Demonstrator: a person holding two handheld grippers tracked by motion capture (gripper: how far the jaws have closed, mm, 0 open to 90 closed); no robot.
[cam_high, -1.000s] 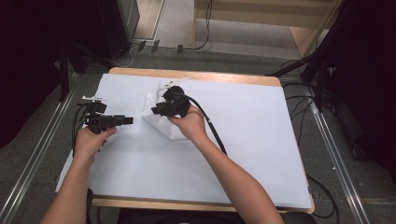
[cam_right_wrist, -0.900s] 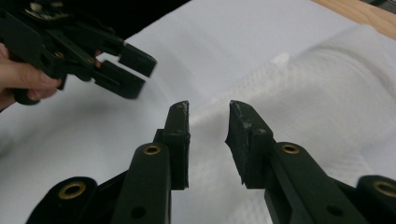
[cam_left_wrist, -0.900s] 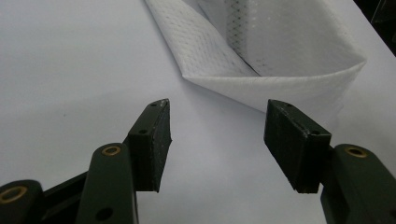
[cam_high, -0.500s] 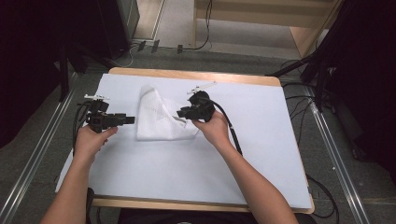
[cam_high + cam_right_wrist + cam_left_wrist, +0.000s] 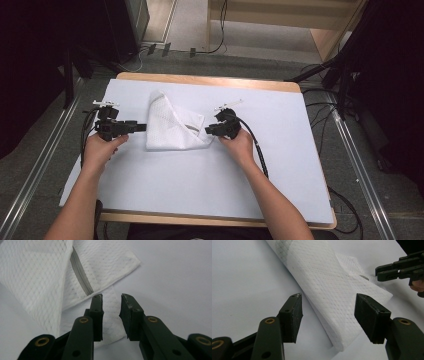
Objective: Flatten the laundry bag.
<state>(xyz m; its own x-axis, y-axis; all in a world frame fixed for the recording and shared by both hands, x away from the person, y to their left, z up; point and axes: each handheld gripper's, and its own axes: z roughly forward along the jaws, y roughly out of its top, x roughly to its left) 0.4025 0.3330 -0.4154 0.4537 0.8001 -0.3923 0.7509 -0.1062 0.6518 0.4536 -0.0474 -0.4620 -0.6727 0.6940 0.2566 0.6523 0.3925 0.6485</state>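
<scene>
A white mesh cloth (image 5: 172, 127) lies folded on the white-covered table (image 5: 210, 185), with one flap turned over and a grey strip (image 5: 80, 273) showing along an inner edge. My left gripper (image 5: 142, 127) rests level at the cloth's left edge, open, its jaws (image 5: 328, 315) standing wide either side of the folded edge (image 5: 332, 290) without touching it. My right gripper (image 5: 209, 131) is low at the cloth's right corner. Its jaws (image 5: 111, 305) stand a little apart over that corner (image 5: 110, 322), and a gap shows between the pads. The right gripper (image 5: 398, 267) also shows far off in the left gripper view.
The table's wooden rim (image 5: 200, 80) shows at the back. Metal rails (image 5: 40, 170) run along both sides on the floor. Cables (image 5: 320, 107) lie at the right. A black cable (image 5: 257, 150) trails from the right gripper along the forearm.
The right hand has moved to the right and down, and the cloth has spread out from a bunched heap into a wider, flatter fold. The left hand has stayed in place.
</scene>
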